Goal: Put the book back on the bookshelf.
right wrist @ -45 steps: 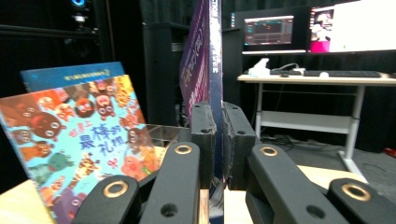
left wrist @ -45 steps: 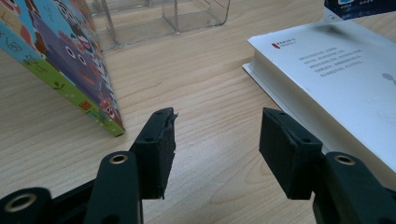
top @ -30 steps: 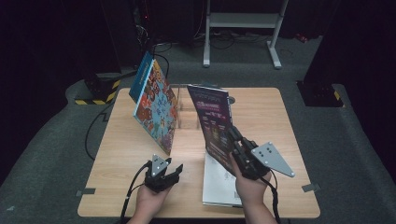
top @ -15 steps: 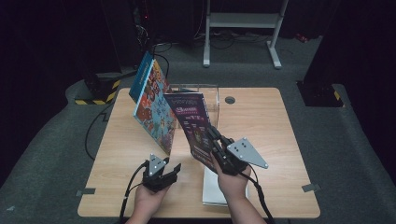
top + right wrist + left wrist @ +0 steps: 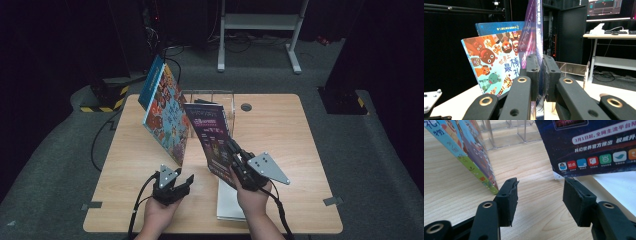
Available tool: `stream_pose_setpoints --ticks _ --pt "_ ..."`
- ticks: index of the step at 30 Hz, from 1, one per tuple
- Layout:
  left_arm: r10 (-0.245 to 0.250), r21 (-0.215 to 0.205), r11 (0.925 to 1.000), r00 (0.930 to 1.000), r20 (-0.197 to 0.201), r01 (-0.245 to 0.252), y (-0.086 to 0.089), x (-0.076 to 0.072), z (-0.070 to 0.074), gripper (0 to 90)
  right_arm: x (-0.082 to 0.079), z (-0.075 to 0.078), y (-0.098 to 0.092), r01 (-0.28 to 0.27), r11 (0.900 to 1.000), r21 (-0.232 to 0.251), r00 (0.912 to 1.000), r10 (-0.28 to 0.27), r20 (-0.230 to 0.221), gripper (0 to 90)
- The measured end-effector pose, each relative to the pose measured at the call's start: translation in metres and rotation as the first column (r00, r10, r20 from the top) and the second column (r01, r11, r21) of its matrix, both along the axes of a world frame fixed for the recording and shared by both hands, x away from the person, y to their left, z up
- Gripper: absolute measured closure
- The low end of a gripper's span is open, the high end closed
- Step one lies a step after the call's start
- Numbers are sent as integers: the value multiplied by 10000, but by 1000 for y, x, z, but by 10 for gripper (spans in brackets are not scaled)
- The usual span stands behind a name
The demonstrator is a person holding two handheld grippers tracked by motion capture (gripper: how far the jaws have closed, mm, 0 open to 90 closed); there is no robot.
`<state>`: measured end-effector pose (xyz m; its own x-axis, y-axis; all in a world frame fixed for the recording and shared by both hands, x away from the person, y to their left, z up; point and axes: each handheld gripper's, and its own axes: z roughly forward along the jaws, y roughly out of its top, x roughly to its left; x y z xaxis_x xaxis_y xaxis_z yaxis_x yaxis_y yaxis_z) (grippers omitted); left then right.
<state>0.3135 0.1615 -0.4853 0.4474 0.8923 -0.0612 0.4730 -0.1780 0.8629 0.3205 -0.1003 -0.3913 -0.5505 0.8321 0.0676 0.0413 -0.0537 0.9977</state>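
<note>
Up in the high view, the right gripper [image 5: 239, 159] holds a dark purple magazine [image 5: 210, 137] by its lower edge, tilted up over the wooden tabletop [image 5: 280, 130]. A colourful picture book [image 5: 167, 117] leans just beside it, on the left, against a clear plastic rack [image 5: 220, 97]. A white sheet [image 5: 230, 200] lies flat under the right hand. The left gripper [image 5: 181, 181] sits near the front edge, apart from both books.

Next, the left gripper view looks low along the tabletop [image 5: 534, 167]. Its two black fingers [image 5: 509, 197] stand partly apart with nothing between them, only bare wood. The bottom corner of the picture book [image 5: 474, 157] rests on the wood at the left, and the back cover of the magazine [image 5: 589, 145] hangs above the right finger, with small bright icons and white writing on it. The clear rack [image 5: 506, 132] stands behind.

Last, the right gripper view shows the grip close up. Its fingers [image 5: 532, 72] press tight on the thin edge of the magazine [image 5: 534, 30], which stands upright between them. The picture book [image 5: 494, 67] shows its animal cover at the left, with a blue book [image 5: 499, 26] behind it.
</note>
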Motion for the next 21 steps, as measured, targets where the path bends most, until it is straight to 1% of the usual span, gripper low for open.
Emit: stream_pose_setpoints --ticks 1,4,9,12,13,14,16,17,21 --pt "-14 -8 10000 10000 -2 14 0 0 1 452 -1 -1 -2 22 10000 29 10000 -22 -12 851" --pt "-80 13 10000 9999 118 79 -1 0 4 450 -6 -5 -9 97 10000 8 9999 -97 131 851" --pt "-191 -221 9996 9991 378 199 -5 -2 14 439 -15 -11 -17 267 9995 -158 9989 -261 383 850" --pt "-278 -339 9990 9982 535 296 -10 -2 22 428 -20 -15 -20 332 9987 -381 9989 -319 346 850" --pt "-339 -375 9986 9972 671 365 -12 -3 26 426 -21 -16 -21 355 9984 -442 9991 -344 261 850" --pt "-364 -434 9983 9968 712 396 -13 -3 28 424 -22 -19 -23 465 9977 -499 9987 -455 212 850" --pt "-509 -500 9972 9953 822 551 -18 -2 35 421 -25 -23 -28 555 9974 -456 9982 -543 271 850" --pt "-576 -594 9963 9947 857 628 -21 -2 38 417 -26 -25 -30 577 9972 -474 9981 -567 224 851" --pt "-876 -692 9929 9890 1191 963 -36 0 56 401 -28 -30 -34 713 9961 -515 9974 -704 182 850"
